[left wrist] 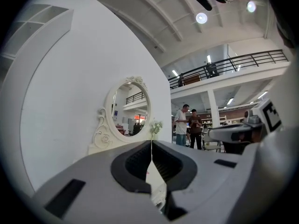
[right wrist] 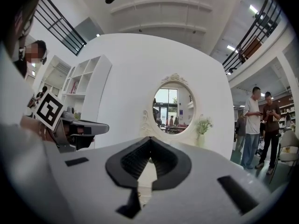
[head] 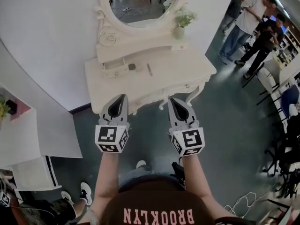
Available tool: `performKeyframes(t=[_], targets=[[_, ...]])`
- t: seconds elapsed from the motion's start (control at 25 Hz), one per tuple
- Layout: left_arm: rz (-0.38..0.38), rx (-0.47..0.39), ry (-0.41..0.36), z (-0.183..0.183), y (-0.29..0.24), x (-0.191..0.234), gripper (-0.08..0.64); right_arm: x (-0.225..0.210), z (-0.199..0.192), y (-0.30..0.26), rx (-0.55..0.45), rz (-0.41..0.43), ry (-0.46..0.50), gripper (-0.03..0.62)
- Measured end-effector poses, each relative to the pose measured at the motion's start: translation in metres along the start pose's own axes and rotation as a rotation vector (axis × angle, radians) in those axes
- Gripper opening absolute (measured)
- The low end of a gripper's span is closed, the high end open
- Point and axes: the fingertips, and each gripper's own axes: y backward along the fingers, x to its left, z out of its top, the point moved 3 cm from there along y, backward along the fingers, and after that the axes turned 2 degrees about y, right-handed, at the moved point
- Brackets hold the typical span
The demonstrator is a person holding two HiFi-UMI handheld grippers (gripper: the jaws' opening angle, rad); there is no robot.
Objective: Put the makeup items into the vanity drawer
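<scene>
Just in front of the vanity (head: 192, 65), the left gripper (head: 123, 97) and the right gripper (head: 172, 100) are being held side by side at the ends of two bare forearms, both being pointed level toward the vanity's front edge and neither touching it. The jaws of each gripper are being kept together, tips meeting, and nothing is being carried between them in either gripper view. On the vanity's top, two makeup items are lying in the open: a small dark round item (head: 132, 66) and, just to its right, a slim pencil-like stick (head: 149, 69), the two lying apart from each other. Just left of the round item, a small drawer (head: 114, 65) in the vanity's raised back tier appears to be standing pulled out a little; whether anything is inside it cannot be told. At the vanity's back, an oval mirror (head: 140, 3) is being framed by white scrollwork, and a pale vase of flowers (head: 179, 29) is standing at the vanity's back right corner, beside the mirror. Well to the right of the vanity, several bystanders (head: 255, 25) are being seen standing together on the dark floor.
</scene>
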Motion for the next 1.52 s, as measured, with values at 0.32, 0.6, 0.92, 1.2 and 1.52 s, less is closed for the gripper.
performKeyframes(t=[0.32,0.6,0.92,1.2,1.52], targets=[[-0.019,0.035,-0.001,-0.019,-0.069,0.014,0.006,-0.041,-0.022,-0.057,0.020,-0.020,-0.017,-0.003],[-0.006,0.069,0.003,-0.033,-0.162,0.022,0.006,-0.105,-0.035,-0.130,0.021,0.006,-0.024,-0.003],[0.023,0.171,0.059,-0.066,-0.275,0.034,0.006,-0.189,-0.069,-0.217,0.078,0.058,-0.070,-0.003],[0.126,0.272,0.103,-0.097,-0.353,0.052,0.006,-0.252,-0.099,-0.286,0.122,0.115,-0.099,-0.003],[0.183,0.373,0.120,-0.128,-0.391,0.058,0.008,-0.290,-0.124,-0.319,0.162,0.120,-0.116,-0.003]])
